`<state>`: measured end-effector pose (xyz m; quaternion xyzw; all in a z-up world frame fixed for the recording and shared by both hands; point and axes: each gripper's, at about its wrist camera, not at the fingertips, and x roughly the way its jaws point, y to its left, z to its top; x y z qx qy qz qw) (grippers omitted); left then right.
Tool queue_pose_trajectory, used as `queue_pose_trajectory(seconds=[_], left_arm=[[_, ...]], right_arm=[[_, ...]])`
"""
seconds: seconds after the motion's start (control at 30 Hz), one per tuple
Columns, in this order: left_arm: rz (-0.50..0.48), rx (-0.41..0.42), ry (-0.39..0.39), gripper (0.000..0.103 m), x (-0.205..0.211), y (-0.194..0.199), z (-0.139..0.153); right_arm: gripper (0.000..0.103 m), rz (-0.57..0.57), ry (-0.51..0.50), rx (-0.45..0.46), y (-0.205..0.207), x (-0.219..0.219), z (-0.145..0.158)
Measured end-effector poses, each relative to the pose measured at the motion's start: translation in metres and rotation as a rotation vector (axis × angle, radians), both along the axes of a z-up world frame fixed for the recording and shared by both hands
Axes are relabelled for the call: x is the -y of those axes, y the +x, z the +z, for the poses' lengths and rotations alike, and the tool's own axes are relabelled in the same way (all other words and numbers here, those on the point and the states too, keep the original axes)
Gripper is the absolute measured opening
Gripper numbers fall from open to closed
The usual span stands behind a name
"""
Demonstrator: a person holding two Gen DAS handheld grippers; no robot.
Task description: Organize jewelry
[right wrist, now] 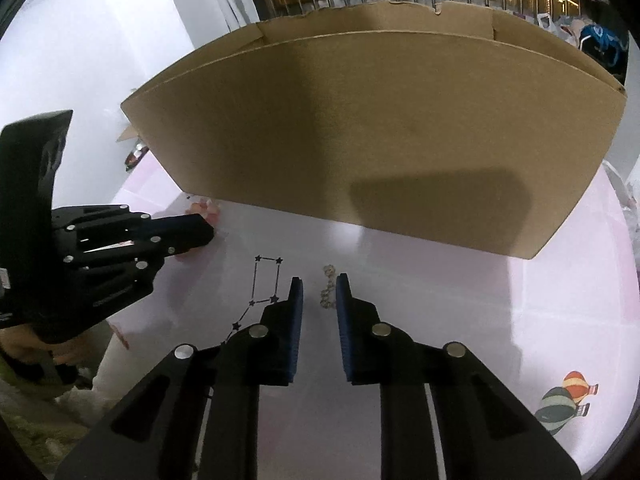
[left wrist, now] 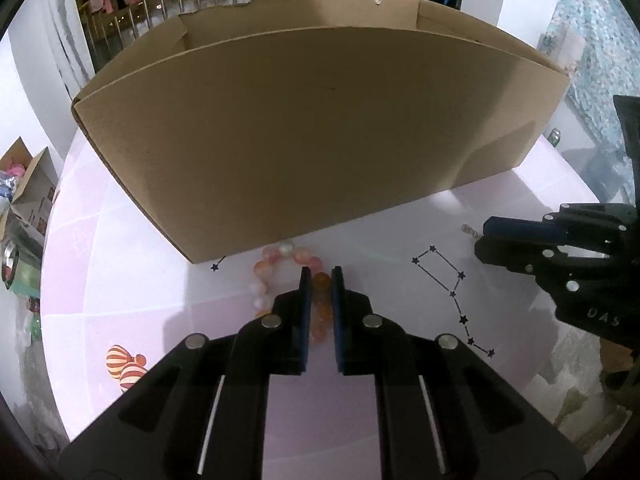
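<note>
a large cardboard box [left wrist: 320, 132] stands open-topped at the back of a pale pink table [left wrist: 120, 264], its long front wall facing both cameras.

the left gripper [left wrist: 319, 276] points down at a beaded bracelet [left wrist: 276, 264] of pink, white and orange beads that lies on the table just in front of the box's lower left corner. its jaws are pinched onto the orange beads on the right side of the loop — the blue pads [left wrist: 306, 312] press those beads from both sides, while the pink and white beads curve away to the left, outside the jaws.

the right gripper [right wrist: 319, 288] hangs over a thin chain [right wrist: 329, 288], a small pale piece of jewelry lying on the table in front of the box, well to the right of the bracelet. the chain sits in the narrow gap between the two fingers, closer to the right-hand pad; the jaws are not clamped on it and a gap shows on the left side.

between the two grippers a printed constellation [right wrist: 264, 284] of stars and lines marks the table — and striped hot-air balloons [left wrist: 122, 368] are printed near the front left edge.
</note>
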<state>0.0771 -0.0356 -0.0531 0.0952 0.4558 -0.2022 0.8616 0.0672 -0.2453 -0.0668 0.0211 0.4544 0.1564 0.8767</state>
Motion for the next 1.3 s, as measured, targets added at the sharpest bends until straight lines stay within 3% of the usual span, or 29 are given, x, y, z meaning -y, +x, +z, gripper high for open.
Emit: queue_pose_trajectory(seconds=[0.2, 0.37, 0.73, 1.3], left_arm=[[0.020, -0.020, -0.010, 0.009, 0.002, 0.012, 0.005], [0.029, -0.024, -0.016, 0.009, 0.000, 0.015, 0.004], [0.029, -0.020, -0.016, 0.009, -0.001, 0.013, 0.002], [0.030, -0.014, -0.021, 0.009, -0.002, 0.012, 0.000]], right_arm=[[0.014, 0.007, -0.038, 0.020, 0.007, -0.007, 0.000], [0.006, 0.004, -0.090, 0.034, 0.009, -0.013, 0.000], [0.002, -0.026, -0.022, 0.017, 0.009, -0.007, 0.001], [0.002, -0.074, 0.089, 0.056, 0.006, 0.015, 0.029]])
